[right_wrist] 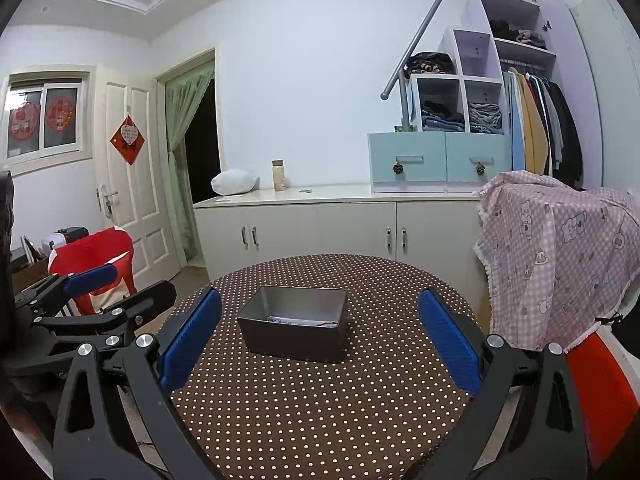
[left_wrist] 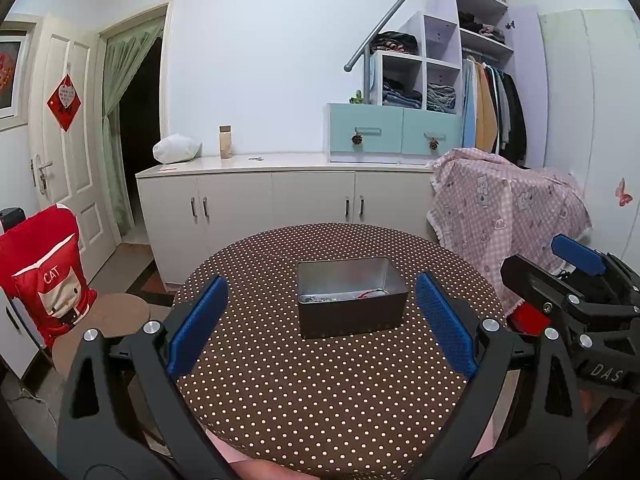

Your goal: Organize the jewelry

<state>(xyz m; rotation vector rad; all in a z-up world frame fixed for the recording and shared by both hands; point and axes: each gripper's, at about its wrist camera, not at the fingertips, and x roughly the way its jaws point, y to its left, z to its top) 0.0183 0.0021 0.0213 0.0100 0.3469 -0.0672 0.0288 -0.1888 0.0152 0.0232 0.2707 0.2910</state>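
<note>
We're holding both grippers above the near edge of the round polka-dot tabletop [left_wrist: 320, 400], w/ nothing between the pads. Left gripper [left_wrist: 320, 308] jaws are sitting wide apart, released; right gripper [right_wrist: 320, 332] jaws are likewise spread & released. The grey metal box [left_wrist: 352, 300] is sitting open-topped near the tabletop's center, ahead of both grippers & apart from them. Inside, along its bottom, the jewelry [left_wrist: 344, 296] is lying: small silvery bits plus a red piece, too small to tell apart. We're seeing the right gripper at the left view's right edge.
</note>
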